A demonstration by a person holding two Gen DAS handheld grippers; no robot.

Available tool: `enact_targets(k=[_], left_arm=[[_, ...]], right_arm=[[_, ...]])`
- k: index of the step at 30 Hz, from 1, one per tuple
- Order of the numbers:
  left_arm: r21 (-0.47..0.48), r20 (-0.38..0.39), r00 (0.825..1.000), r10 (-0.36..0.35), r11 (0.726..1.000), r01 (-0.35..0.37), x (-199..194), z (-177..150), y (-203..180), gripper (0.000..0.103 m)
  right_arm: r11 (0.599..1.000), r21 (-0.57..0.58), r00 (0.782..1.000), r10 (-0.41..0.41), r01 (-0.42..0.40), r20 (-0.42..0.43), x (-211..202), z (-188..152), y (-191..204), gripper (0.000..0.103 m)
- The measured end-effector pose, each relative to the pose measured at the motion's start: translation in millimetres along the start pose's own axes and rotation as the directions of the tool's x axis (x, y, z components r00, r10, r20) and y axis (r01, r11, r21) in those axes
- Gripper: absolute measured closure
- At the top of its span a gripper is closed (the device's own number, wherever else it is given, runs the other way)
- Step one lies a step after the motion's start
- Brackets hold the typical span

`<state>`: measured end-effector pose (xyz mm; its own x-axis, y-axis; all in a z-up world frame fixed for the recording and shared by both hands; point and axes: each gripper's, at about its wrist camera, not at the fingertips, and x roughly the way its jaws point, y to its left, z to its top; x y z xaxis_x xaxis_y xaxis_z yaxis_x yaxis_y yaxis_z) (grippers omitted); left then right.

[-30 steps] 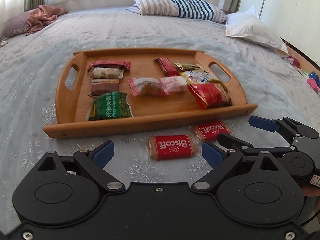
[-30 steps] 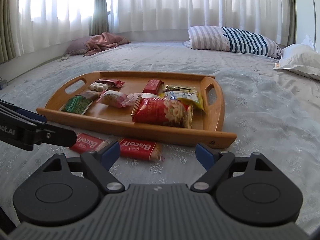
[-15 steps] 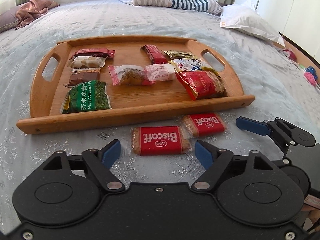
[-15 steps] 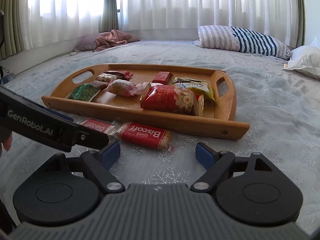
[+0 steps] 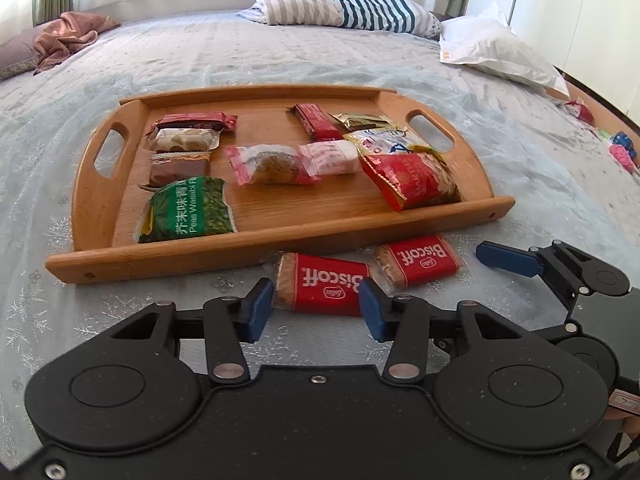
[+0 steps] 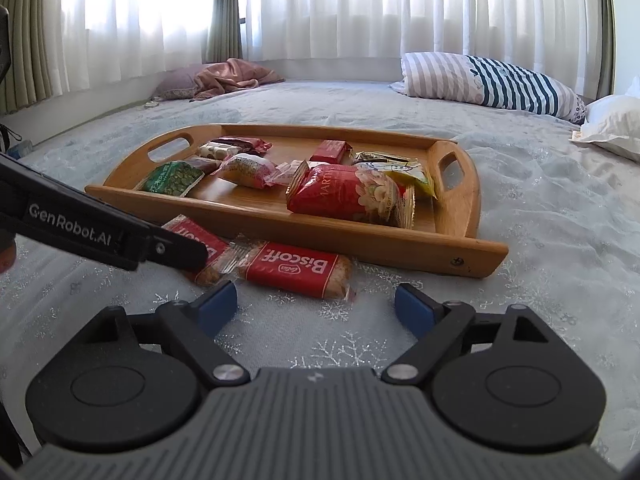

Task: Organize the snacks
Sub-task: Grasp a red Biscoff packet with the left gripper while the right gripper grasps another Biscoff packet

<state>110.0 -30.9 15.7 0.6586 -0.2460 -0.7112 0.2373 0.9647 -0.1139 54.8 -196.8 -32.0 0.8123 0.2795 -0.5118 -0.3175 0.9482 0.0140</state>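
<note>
Biscoff pack point(image 5: 326, 289) (between closing tool point(image 5: 316, 312))

A bed point(image 5: 280, 52) is covered by a pale bedspread. On it are laid a tray point(image 5: 260, 248), two Biscoff packs point(image 5: 328, 288) just beside it, pillows point(image 5: 344, 8) and a pink cloth point(image 5: 68, 34).

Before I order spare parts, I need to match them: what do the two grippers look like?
Both have black linkage arms with silver pivot pins, round black housings and blue finger pads. The left gripper has a smooth black body and white GenRobot.AI lettering on its side; the right gripper has a ribbed grey body.
</note>
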Motion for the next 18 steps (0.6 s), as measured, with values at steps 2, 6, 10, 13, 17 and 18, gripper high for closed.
enact_targets(k=[2, 6, 10, 13, 17, 18], left_arm=[[-0.015, 0.0, 1.0, -0.001, 1.0, 0.001, -1.1, 0.6, 4.2, 0.062], [0.004, 0.009, 1.0, 0.008, 1.0, -0.008, -2.6, -0.6, 5.4, 0.055], [0.044, 0.015, 1.0, 0.005, 0.999, -0.006, 1.1, -1.8, -2.7, 0.035], [0.066, 0.014, 1.0, -0.007, 0.998, 0.006, 5.5, -2.1, -9.8, 0.032], [0.078, 0.012, 1.0, 0.005, 0.997, -0.006, 12.4, -2.2, -14.7, 0.034], [0.085, 0.016, 1.0, 0.009, 0.996, -0.01, 12.9, -2.7, -15.9, 0.036]], right_arm=[[1.0, 0.002, 1.0, 0.001, -0.001, 0.0, 0.0, -0.4, 0.1, 0.01], [1.0, 0.0, 1.0, -0.001, 0.001, 0.0, 0.3, -0.4, 0.6, 0.01], [1.0, -0.001, 1.0, -0.003, 0.003, 0.001, 1.0, -0.2, 1.9, 0.009], [1.0, 0.0, 1.0, -0.002, 0.002, 0.001, 1.0, -0.2, 1.8, 0.009], [1.0, 0.0, 1.0, 0.0, 0.0, 0.0, 1.7, -0.3, 2.6, 0.009], [1.0, 0.0, 1.0, 0.001, -0.001, 0.0, 2.0, -0.4, 2.0, 0.009]])
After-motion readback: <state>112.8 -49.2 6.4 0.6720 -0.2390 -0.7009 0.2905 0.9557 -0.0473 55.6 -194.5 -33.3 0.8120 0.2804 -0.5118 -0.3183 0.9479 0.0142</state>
